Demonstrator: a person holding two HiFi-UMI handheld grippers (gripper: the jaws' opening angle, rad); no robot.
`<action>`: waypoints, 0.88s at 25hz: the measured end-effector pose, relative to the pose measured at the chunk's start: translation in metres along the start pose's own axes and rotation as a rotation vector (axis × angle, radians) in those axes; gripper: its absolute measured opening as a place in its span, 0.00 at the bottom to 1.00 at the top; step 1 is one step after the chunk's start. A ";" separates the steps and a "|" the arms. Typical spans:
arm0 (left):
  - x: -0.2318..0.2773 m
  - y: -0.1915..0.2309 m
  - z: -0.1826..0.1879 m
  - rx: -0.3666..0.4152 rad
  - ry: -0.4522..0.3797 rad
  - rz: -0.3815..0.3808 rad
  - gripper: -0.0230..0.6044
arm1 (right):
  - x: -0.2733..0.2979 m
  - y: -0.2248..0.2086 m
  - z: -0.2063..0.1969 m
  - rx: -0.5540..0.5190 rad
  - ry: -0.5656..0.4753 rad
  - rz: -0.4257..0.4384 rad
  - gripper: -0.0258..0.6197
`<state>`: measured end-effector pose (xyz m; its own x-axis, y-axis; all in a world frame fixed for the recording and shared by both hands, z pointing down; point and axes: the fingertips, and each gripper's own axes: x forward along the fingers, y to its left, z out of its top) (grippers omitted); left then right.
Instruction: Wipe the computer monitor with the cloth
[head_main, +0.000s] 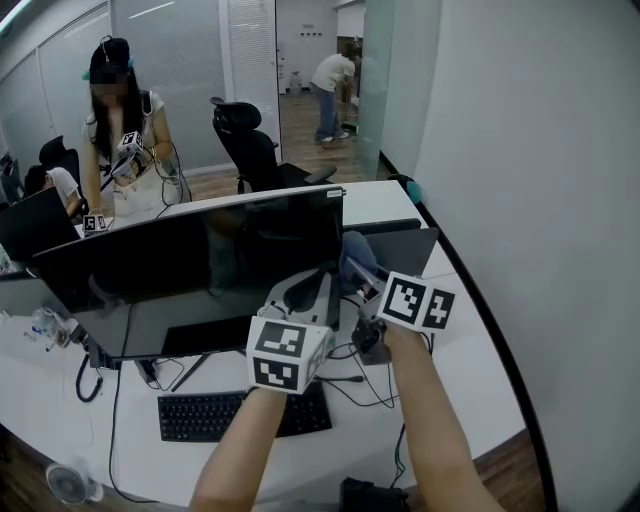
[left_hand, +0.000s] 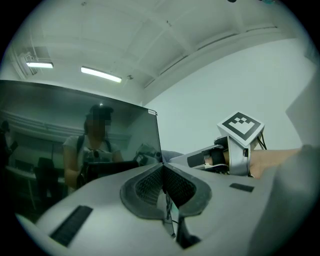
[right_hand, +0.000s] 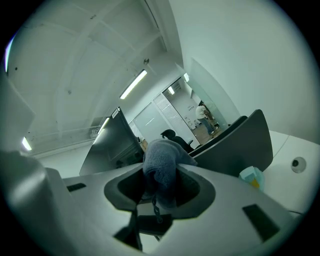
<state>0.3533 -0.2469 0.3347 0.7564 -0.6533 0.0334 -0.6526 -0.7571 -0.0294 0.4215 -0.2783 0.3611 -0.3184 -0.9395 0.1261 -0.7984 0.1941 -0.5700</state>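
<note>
Cloth (right_hand: 161, 167), a grey-blue wad, is seen clamped between the jaws of the right gripper (right_hand: 159, 186) and is held up just beside the right-hand end of the monitor (head_main: 200, 262), whose long axis runs left to right across the desk (head_main: 470, 390). Nearly all of the dark screen is thus laid out to the left of the cloth, so a leftward sweep along that axis is judged to be called for. The left gripper (left_hand: 164, 181), its jaws pressed together on nothing, is held close beside the right one at the same end.

The right tongs (head_main: 352, 274) hide most of the cloth (head_main: 358, 248).
</note>
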 end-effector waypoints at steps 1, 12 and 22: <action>0.000 0.001 -0.002 0.000 0.003 0.000 0.05 | 0.000 -0.001 -0.002 0.006 0.002 -0.002 0.26; 0.004 -0.005 -0.025 -0.001 0.010 -0.025 0.05 | 0.002 -0.022 -0.032 0.059 0.043 -0.014 0.26; 0.004 -0.010 -0.045 -0.026 0.014 -0.068 0.05 | 0.003 -0.038 -0.058 0.095 0.069 -0.028 0.26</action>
<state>0.3611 -0.2416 0.3800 0.7986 -0.5999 0.0480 -0.6006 -0.7995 -0.0004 0.4218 -0.2720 0.4302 -0.3340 -0.9218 0.1971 -0.7565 0.1374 -0.6394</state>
